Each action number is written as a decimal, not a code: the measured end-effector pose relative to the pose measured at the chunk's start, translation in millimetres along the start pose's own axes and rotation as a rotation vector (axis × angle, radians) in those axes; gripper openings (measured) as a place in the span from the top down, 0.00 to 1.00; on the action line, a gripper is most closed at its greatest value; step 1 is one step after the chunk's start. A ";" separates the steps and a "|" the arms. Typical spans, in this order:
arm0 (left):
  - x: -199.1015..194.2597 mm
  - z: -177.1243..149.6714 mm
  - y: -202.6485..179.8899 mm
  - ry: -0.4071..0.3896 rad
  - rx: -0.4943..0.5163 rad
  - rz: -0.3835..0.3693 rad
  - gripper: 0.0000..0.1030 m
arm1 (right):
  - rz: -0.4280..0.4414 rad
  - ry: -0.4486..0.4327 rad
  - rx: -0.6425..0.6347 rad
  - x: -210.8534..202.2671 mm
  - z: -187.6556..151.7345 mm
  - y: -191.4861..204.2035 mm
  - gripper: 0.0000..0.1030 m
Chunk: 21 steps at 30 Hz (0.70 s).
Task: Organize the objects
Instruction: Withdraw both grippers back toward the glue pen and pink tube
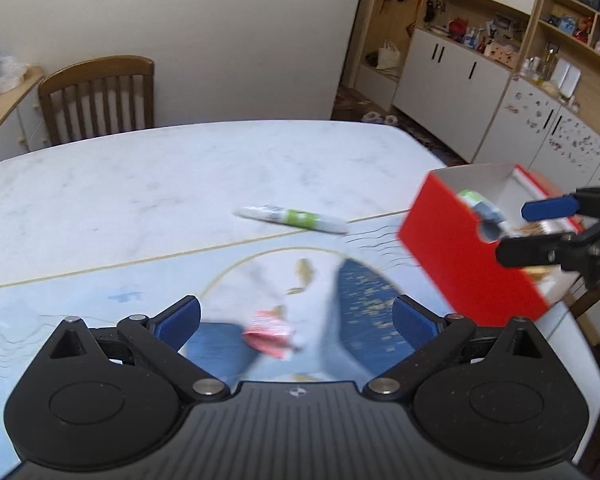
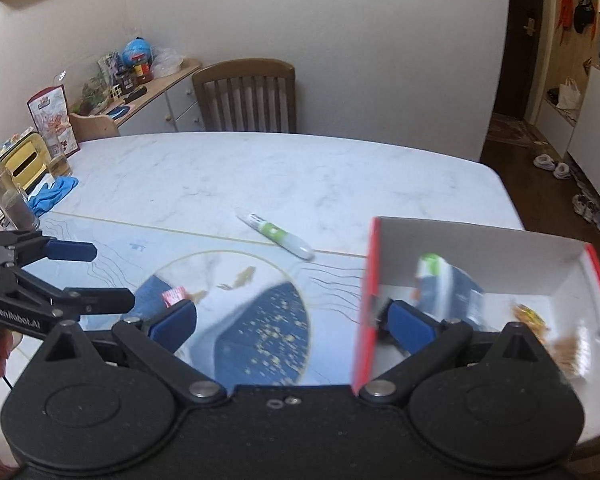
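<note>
A red box (image 2: 363, 280) with a white inside stands at the table's right end, also seen in the left wrist view as the red box (image 1: 460, 256). In it lie a green-capped tube (image 2: 446, 284) and some yellow-brown snack packs (image 2: 534, 316). On the table lies a white-and-green tube (image 2: 278, 235), shown too as the tube (image 1: 292, 218). A small red packet (image 1: 268, 334) rests on the printed mat (image 1: 100, 280), in line with the gap of my open left gripper (image 1: 298, 320). My right gripper (image 2: 294, 322) is open and empty above the box's left wall.
A wooden chair (image 2: 246, 96) stands behind the table. Glass jars (image 2: 8, 196) and blue gloves (image 2: 54, 192) crowd the far left corner. The table's right edge (image 2: 508, 200) drops to the floor beside the box. Cabinets (image 1: 452, 76) line the right side.
</note>
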<state>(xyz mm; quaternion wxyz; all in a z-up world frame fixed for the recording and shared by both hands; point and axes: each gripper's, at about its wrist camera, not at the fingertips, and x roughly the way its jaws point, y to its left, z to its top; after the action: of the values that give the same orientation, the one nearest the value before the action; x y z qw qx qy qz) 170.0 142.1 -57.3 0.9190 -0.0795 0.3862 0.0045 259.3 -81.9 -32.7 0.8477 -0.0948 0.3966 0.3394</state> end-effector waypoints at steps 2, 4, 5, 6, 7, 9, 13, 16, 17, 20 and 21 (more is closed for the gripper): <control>6.6 -4.2 9.7 0.011 0.006 -0.003 0.01 | 0.001 0.009 -0.003 12.1 3.8 8.6 0.01; 13.4 -9.1 16.9 0.019 0.015 -0.007 0.01 | -0.003 0.019 -0.008 24.8 9.2 16.6 0.01; 18.0 -11.0 19.6 0.028 0.019 -0.011 0.01 | -0.006 0.024 -0.009 31.1 12.3 19.8 0.01; 21.7 -13.2 20.9 0.036 0.023 -0.018 0.01 | -0.007 0.029 -0.010 36.9 15.3 22.9 0.01; 25.3 -15.2 22.7 0.038 0.027 -0.024 0.01 | -0.009 0.034 -0.011 42.8 18.8 25.9 0.01; 33.0 -18.6 23.8 0.042 0.046 -0.025 0.01 | -0.012 0.039 -0.015 54.3 26.0 30.7 0.01; 48.5 -25.2 21.2 0.049 0.108 -0.035 0.01 | -0.025 0.056 -0.008 79.9 38.7 34.3 0.01; 60.1 -29.5 17.4 0.050 0.150 -0.051 0.01 | -0.035 0.077 -0.004 100.1 45.5 35.8 0.01; 64.0 -30.9 16.1 0.053 0.165 -0.056 0.01 | -0.040 0.085 -0.008 106.6 46.6 36.9 0.01; 74.3 -34.3 12.7 0.061 0.197 -0.061 0.01 | -0.059 0.105 -0.031 125.3 50.1 40.2 0.01; 77.0 -34.9 12.2 0.060 0.202 -0.067 0.01 | -0.072 0.108 -0.040 131.0 51.6 41.0 0.01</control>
<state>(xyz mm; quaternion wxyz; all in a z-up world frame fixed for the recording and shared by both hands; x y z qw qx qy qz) 198.3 144.7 -137.8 0.9099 0.0003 0.4093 -0.0677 323.7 36.6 -90.4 0.8345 -0.1442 0.4312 0.3112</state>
